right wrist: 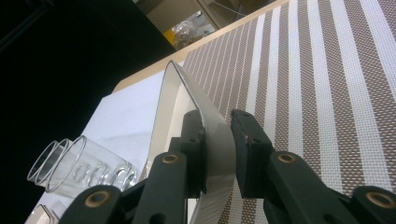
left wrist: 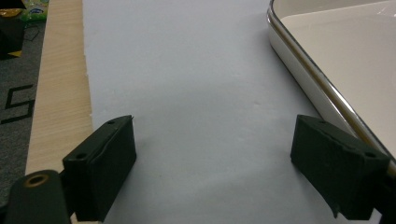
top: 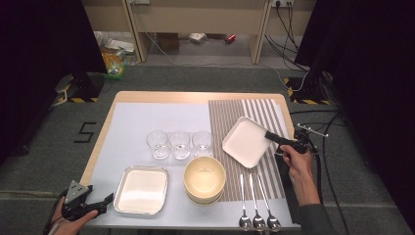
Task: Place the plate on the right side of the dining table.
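Observation:
My right gripper (top: 270,135) (right wrist: 215,116) is shut on the rim of a white square dish (top: 246,142) (right wrist: 186,88). It holds the dish tilted above the brown striped placemat (top: 229,117) (right wrist: 327,93), one jaw inside the dish and one outside. My left gripper (top: 105,201) (left wrist: 215,126) rests open at the table's front left corner, low over the white mat (left wrist: 187,70), with nothing between its jaws. A second white dish (top: 142,190) (left wrist: 345,51) with a metal rim lies flat just to its right.
Three clear glasses (top: 179,143) (right wrist: 79,163) stand in a row mid-table. In front of them is a stack of cream bowls (top: 204,178). Three spoons (top: 255,205) lie side by side at the front of the placemat. The wooden table edge (left wrist: 58,93) runs along the left.

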Action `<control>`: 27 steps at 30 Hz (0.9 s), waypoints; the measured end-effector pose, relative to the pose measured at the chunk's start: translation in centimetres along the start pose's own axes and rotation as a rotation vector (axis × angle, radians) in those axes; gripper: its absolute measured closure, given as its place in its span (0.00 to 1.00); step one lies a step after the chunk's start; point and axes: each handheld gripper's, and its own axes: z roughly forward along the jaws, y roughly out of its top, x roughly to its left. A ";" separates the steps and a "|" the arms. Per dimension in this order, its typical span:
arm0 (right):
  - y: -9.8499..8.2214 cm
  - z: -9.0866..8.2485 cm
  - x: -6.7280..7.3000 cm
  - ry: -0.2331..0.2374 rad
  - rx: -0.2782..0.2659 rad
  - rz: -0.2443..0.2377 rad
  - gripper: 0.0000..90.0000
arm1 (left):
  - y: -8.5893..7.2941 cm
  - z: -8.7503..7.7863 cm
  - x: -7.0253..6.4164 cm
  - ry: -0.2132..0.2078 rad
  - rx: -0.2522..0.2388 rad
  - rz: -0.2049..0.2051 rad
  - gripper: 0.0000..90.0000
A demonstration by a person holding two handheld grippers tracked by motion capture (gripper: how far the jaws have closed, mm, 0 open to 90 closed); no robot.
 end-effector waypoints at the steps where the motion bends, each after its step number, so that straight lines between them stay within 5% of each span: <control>1: 0.0 0.0 -0.1 -0.003 0.003 -0.002 0.84 | 0.0 0.0 0.0 0.000 0.000 0.000 0.14; 11: 0.2 0.3 -0.7 -0.090 0.064 -0.066 0.87 | 0.0 0.0 0.0 0.000 -0.002 -0.003 0.14; 27: 0.4 1.0 -1.4 -0.153 0.125 -0.071 0.85 | -0.1 0.0 0.0 0.002 -0.007 -0.004 0.14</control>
